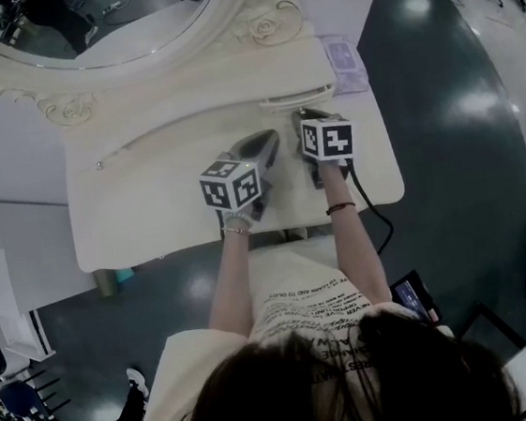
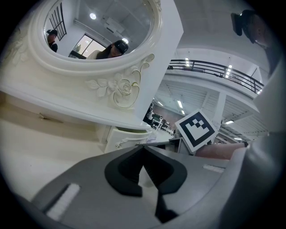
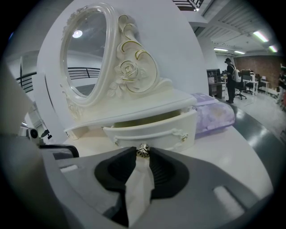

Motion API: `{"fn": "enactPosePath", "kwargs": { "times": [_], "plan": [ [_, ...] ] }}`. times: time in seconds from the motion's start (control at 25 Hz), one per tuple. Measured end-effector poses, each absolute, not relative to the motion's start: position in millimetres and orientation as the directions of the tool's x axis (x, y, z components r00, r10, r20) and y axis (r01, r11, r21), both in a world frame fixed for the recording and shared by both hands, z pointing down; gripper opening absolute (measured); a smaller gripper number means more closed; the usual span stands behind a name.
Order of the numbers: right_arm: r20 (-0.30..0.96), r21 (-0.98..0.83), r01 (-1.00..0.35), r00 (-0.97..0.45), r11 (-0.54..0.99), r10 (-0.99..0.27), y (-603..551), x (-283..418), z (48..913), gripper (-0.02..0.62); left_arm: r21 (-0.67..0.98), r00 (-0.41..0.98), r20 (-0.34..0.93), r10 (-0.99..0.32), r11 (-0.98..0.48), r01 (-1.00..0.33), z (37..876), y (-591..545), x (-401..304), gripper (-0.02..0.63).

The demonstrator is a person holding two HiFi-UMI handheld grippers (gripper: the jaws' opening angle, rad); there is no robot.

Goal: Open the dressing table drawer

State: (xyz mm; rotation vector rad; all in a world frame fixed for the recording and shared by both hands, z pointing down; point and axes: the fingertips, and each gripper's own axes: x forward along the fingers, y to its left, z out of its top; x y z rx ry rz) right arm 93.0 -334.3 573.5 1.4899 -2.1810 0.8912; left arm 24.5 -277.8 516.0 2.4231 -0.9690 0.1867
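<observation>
A cream dressing table (image 1: 151, 218) carries an oval mirror (image 1: 100, 25) with two small drawers under it. The right drawer (image 3: 152, 132) stands pulled out a little, and a dark gap shows above its front. My right gripper (image 3: 143, 154) is shut on the drawer's small metal knob (image 3: 143, 151), pinched between its tips. In the head view the right gripper (image 1: 301, 115) reaches the right drawer (image 1: 297, 97). My left gripper (image 1: 269, 140) rests just left of it over the tabletop. Its jaws (image 2: 143, 150) are shut with nothing between them.
The left drawer (image 1: 106, 161) is closed. A purple tissue box (image 1: 345, 59) stands at the table's back right, beside the open drawer. A black cable (image 1: 376, 211) trails off the table's front right edge. The floor around is dark and glossy.
</observation>
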Motion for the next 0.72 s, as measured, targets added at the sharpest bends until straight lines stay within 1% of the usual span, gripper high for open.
{"fn": "enactPosePath", "kwargs": {
  "times": [0.72],
  "plan": [
    [0.606,-0.301,-0.918,-0.394,0.259,-0.691,-319.8,94.3,574.4,0.101,0.421,0.734,0.300,-0.609,-0.606,-0.675,517.3,-264.4,30.2,-0.002]
  ]
}}
